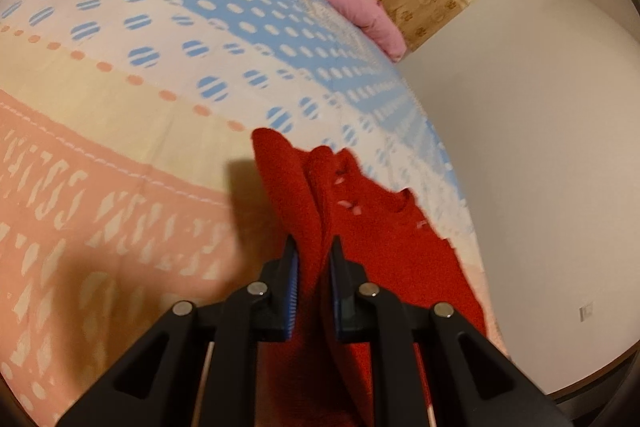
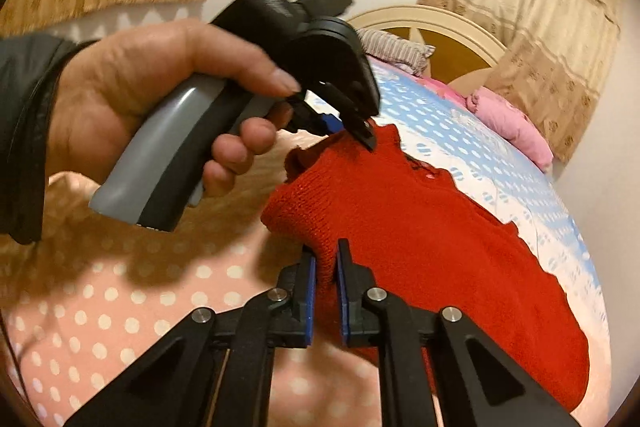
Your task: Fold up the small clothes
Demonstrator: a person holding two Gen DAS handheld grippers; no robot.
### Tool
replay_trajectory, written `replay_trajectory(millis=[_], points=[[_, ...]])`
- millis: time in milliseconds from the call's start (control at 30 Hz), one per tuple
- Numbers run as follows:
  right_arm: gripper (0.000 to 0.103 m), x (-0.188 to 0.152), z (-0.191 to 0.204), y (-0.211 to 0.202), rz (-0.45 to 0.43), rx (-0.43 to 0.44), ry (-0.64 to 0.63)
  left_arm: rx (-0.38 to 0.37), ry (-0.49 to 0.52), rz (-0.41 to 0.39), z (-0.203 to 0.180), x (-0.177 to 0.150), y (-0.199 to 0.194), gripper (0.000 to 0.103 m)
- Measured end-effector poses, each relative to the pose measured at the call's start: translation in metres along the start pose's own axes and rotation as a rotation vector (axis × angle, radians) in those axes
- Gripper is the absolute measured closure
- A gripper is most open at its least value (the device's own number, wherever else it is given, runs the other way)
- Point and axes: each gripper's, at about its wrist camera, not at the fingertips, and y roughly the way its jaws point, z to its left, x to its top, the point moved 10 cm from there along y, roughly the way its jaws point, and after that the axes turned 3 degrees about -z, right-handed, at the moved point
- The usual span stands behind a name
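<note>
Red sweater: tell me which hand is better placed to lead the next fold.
Neither clearly; probably both together. The left gripper is shut on a bunched edge of the red sweater, and the right gripper pinches the near corner. Each holds one end above the bedsheet, so they would likely carry the edge across jointly.

Left wrist cam rides its tool, angled down, close over bed (image 1: 120, 115); right wrist cam same, facing headboard (image 2: 448, 27); both share red knit garment (image 1: 400, 247) and pink bedding (image 2: 516, 127).

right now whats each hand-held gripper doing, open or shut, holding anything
left hand-held gripper: shut on the red knit garment
right hand-held gripper: shut on the red knit garment
</note>
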Motion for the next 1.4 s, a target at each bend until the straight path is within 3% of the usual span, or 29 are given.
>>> replay_trajectory(millis=[233,667,1133,1400], points=[[0.095,-0.002,-0.036,-0.014,-0.032,0.004,0.150,-0.050,0.017,-0.022,-0.038,0.005,-0.001,0.089],[0.096,-0.011,-0.073,-0.044,-0.083,-0.009,0.291,-0.122,0.099,-0.013,-0.109,0.003,0.015,0.089],[0.096,-0.044,-0.133,-0.068,-0.085,-0.066,0.419,-0.176,0.195,0.051,-0.182,-0.028,0.055,0.089],[0.096,-0.072,-0.164,-0.075,-0.066,-0.082,0.513,-0.167,0.252,0.097,-0.213,-0.051,0.083,0.090]])
